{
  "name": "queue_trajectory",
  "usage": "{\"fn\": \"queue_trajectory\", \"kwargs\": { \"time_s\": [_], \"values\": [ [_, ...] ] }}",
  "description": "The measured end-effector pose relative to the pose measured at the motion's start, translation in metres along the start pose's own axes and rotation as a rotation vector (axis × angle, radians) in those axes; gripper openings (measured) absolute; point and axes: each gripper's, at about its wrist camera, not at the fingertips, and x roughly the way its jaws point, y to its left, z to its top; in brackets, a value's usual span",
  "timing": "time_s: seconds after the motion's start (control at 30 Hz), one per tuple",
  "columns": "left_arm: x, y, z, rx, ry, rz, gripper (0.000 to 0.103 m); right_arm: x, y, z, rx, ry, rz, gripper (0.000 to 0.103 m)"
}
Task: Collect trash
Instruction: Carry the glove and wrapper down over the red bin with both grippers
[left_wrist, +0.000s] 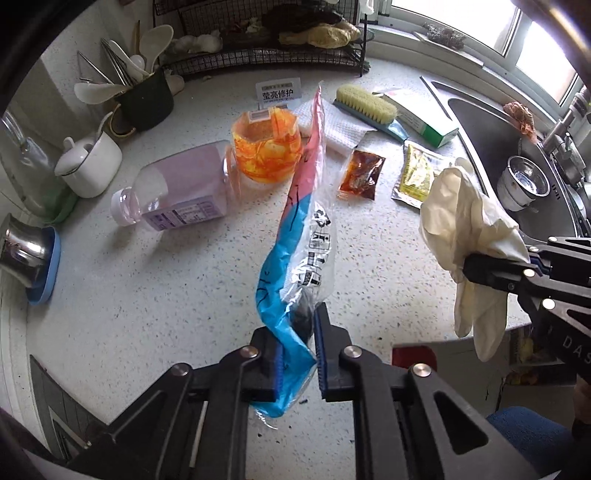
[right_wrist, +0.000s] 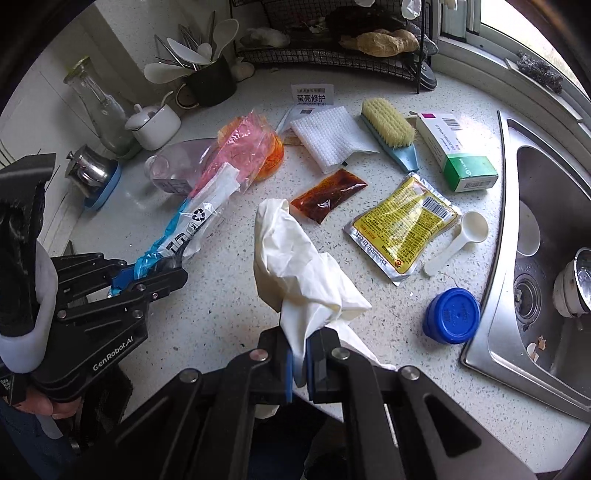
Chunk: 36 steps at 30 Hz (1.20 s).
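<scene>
The left gripper (left_wrist: 299, 354) has its jaws closed on the near end of a long blue, pink and clear plastic wrapper (left_wrist: 299, 236), which stretches away over the speckled countertop (left_wrist: 147, 295). The right gripper (right_wrist: 300, 363) has its jaws clamped on a crumpled cream rubber glove (right_wrist: 295, 258), held up above the counter.

Far behind the wrapper lie a clear bottle with pink liquid (left_wrist: 177, 192) on its side and an orange-stained plastic cup (left_wrist: 267, 146); the wrapper partly covers both in the right wrist view. To the right of them are a white cloth (right_wrist: 325, 138), a red sauce sachet (right_wrist: 327, 195), a yellow foil packet (right_wrist: 402, 225), a scrubbing brush (right_wrist: 389, 127), a green and white box (right_wrist: 458, 151), a white plastic scoop (right_wrist: 461, 236) and a blue lid (right_wrist: 452, 315). The steel sink (right_wrist: 491, 295) lies at the far right.

At the far left stand a dark utensil holder (right_wrist: 210, 83), a white lidded pot (right_wrist: 155, 122) and a glass bottle (right_wrist: 99, 103). The wire rack (right_wrist: 332, 55) at the back is cut off at the top, and what lies on it is hard to make out.
</scene>
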Motion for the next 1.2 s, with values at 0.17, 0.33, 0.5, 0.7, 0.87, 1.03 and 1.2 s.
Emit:
{"fn": "queue_trajectory", "kwargs": {
  "time_s": [0.17,0.33,0.5,0.7,0.87,1.03,1.2],
  "values": [
    [-0.043,-0.033,-0.023,-0.003,-0.047,0.008,0.012,-0.042,0.001,-0.035,-0.033,-0.064,-0.004,0.005],
    [-0.084,-0.064,-0.069,-0.008,-0.057,-0.003,0.012,-0.082,-0.006,-0.083,-0.052,-0.115,-0.025,0.005],
    [-0.106,-0.117,-0.114,0.035,-0.049,-0.035,0.012,-0.112,-0.025,-0.143,-0.007,-0.135,-0.051,0.005],
    [-0.099,-0.185,-0.156,0.129,-0.002,-0.063,0.012,-0.123,-0.052,-0.211,0.076,-0.126,-0.102,0.005],
    [-0.066,-0.229,-0.183,0.197,0.066,-0.108,0.012,-0.101,-0.082,-0.257,0.162,-0.069,-0.119,0.005],
    [-0.01,-0.27,-0.217,0.278,0.162,-0.15,0.012,-0.06,-0.111,-0.301,0.231,-0.014,-0.133,0.005],
    [0.074,-0.29,-0.247,0.328,0.253,-0.175,0.012,0.009,-0.136,-0.34,0.273,0.04,-0.149,0.005]
  ]
}}
